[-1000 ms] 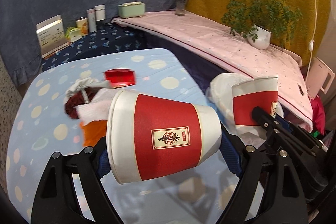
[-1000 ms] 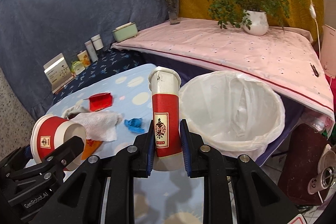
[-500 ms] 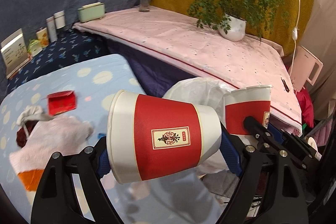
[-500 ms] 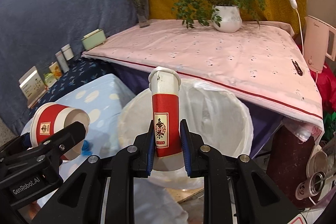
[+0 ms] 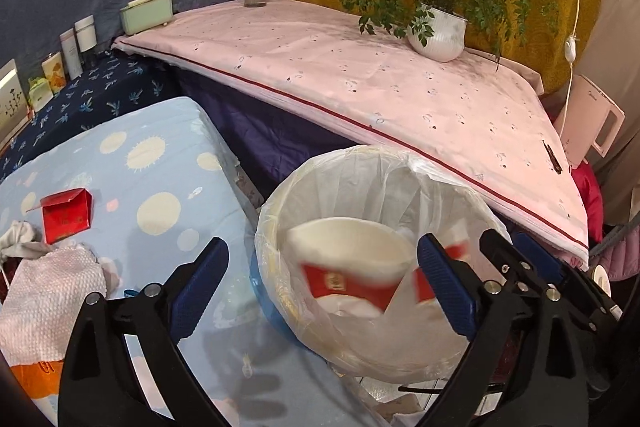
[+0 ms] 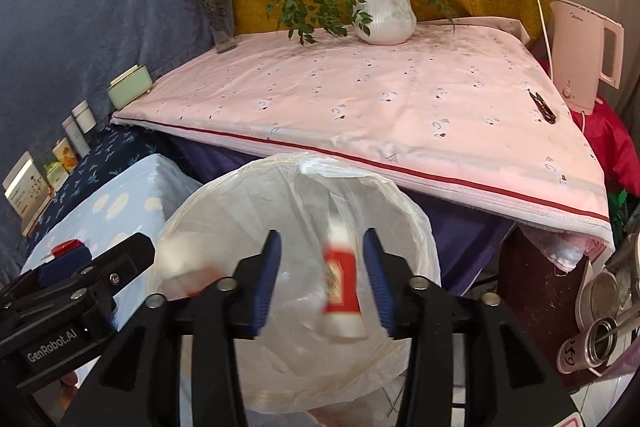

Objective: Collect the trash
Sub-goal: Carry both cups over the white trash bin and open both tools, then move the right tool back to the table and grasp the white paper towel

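Observation:
My left gripper (image 5: pixel 324 287) is open over the white-lined trash bin (image 5: pixel 280 211). A red and white paper cup (image 5: pixel 352 267) is blurred, falling inside the bin. My right gripper (image 6: pixel 322 279) is open too, above the same bin (image 6: pixel 200 207). A second red and white cup (image 6: pixel 342 291) falls blurred between its fingers. The right gripper's fingers (image 5: pixel 516 267) show at the bin's right side in the left wrist view. The left gripper's finger (image 6: pixel 100 267) shows at the left of the right wrist view.
On the blue dotted table (image 5: pixel 160 163) lie a red box (image 5: pixel 66 215), a white paper towel (image 5: pixel 48 291) and an orange scrap (image 5: pixel 32 379). A pink-covered surface (image 5: pixel 360 83) with a potted plant (image 5: pixel 440 31) stands behind the bin. A kettle (image 6: pixel 580 59) stands at right.
Both grippers have opened and let go of their cups, which now drop into the bin. Both have moved right from the table to over the bin.

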Tool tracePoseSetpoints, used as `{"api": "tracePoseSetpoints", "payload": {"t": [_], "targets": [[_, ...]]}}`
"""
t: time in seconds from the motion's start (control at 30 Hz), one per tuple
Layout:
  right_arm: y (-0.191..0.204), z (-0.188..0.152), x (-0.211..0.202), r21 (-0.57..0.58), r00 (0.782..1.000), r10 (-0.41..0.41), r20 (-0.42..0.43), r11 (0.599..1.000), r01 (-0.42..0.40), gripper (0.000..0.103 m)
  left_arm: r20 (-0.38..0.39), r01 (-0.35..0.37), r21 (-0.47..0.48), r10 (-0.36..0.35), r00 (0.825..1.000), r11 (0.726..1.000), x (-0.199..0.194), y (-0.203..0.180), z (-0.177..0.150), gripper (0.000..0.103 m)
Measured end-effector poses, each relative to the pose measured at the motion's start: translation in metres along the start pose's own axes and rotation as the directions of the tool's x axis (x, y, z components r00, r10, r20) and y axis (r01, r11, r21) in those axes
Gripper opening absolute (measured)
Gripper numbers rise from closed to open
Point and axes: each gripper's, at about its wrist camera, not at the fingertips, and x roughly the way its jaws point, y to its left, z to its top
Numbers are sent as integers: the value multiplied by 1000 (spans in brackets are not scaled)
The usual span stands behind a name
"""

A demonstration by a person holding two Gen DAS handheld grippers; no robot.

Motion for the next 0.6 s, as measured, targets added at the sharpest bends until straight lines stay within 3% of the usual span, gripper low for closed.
{"api": "tracePoseSetpoints", "payload": {"t": [0.27, 0.6], "targets": [[12, -1, -12, -24, 1000, 11, 17, 1000, -10, 52, 33, -46, 18, 46, 998, 999, -16, 7, -7, 91], [41, -13, -39, -62, 998, 61, 24, 996, -59, 59, 71, -121, -34, 123, 990, 992, -55, 40, -20, 91]]}}
